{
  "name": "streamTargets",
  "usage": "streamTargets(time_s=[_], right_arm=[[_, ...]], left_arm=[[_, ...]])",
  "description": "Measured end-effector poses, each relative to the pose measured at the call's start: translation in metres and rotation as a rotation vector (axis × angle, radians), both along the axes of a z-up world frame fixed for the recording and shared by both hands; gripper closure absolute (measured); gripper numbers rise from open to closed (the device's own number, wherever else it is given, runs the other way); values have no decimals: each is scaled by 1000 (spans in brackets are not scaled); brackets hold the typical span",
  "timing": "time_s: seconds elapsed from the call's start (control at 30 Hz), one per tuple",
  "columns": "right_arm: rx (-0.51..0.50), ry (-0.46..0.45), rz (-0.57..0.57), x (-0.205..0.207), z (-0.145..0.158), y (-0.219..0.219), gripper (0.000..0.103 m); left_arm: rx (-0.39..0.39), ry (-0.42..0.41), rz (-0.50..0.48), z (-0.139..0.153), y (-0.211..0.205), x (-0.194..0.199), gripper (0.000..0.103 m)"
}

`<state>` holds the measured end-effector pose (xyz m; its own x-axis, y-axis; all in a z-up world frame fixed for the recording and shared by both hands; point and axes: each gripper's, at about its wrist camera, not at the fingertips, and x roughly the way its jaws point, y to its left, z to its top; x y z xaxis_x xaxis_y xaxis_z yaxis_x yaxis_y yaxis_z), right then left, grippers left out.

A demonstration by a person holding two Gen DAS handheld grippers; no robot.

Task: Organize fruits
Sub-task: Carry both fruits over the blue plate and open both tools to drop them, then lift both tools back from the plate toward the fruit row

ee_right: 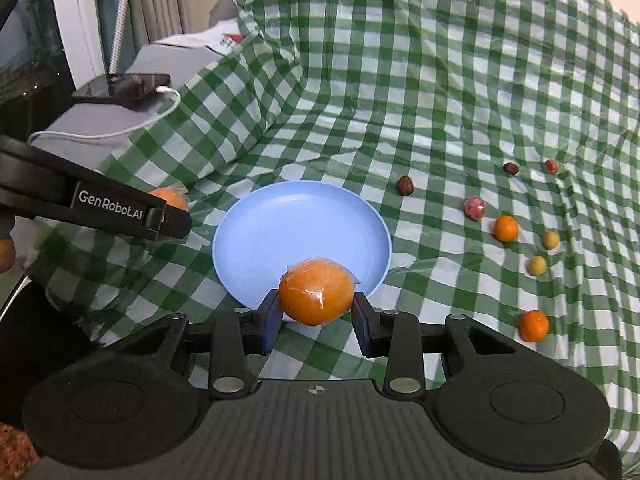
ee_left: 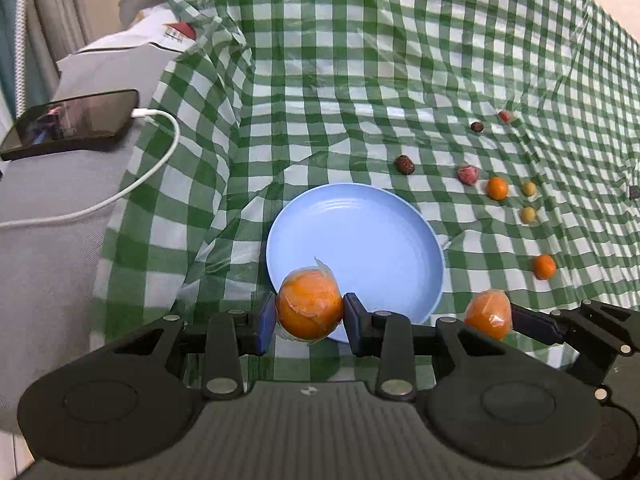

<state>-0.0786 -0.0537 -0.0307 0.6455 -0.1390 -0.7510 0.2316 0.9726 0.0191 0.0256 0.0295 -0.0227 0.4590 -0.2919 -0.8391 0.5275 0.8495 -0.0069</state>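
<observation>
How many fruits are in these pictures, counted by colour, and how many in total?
Large orange, wrapped in film: 2, one in the left gripper, one in the right gripper
Small orange: 2
Yellow-green: 2
Dark red: 2
Lighter red or pink: 2
Total: 10
</observation>
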Motion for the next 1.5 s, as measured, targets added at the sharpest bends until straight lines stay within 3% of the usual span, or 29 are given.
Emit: streamTargets(time_s=[0.47,0.63,0.7,0.77,0.8,0.9,0.93,1.03,1.17,1.27,1.4,1.5], right_arm=[[31,166,15,58,-67,-22,64],[6,180,23,70,-73,-28,61],[18,152,33,74,-68,-31,61],[0,117,59,77,-60,-33,58],[-15,104,72,77,-54,-33,50],[-31,99,62,69,-37,-36,14],[-30,102,57,63,-32,-36,8],[2,130,54,39,-21,-32,1],[24,149,35,12,-8,-22,1],[-45,78,21,-3,14,-8,1],[-129,-97,41,-24,48,8,1],[-148,-131,78,-37,58,19,1]], left_arm=[[124,93,-14,-73,-46,59,63],[143,90,-25,-86,-51,71,58],[125,52,-25,-80,-51,71,17],[84,-22,-24,-65,-48,67,2],[72,-49,-26,-58,-46,64,0],[71,-87,-22,-38,-38,56,0],[74,-89,-16,-33,-35,52,0],[61,-76,22,-21,-16,36,0],[58,-61,71,-9,6,5,0],[64,-95,110,3,21,-17,0],[48,-145,120,23,36,-39,0],[47,-179,126,34,39,-51,0]])
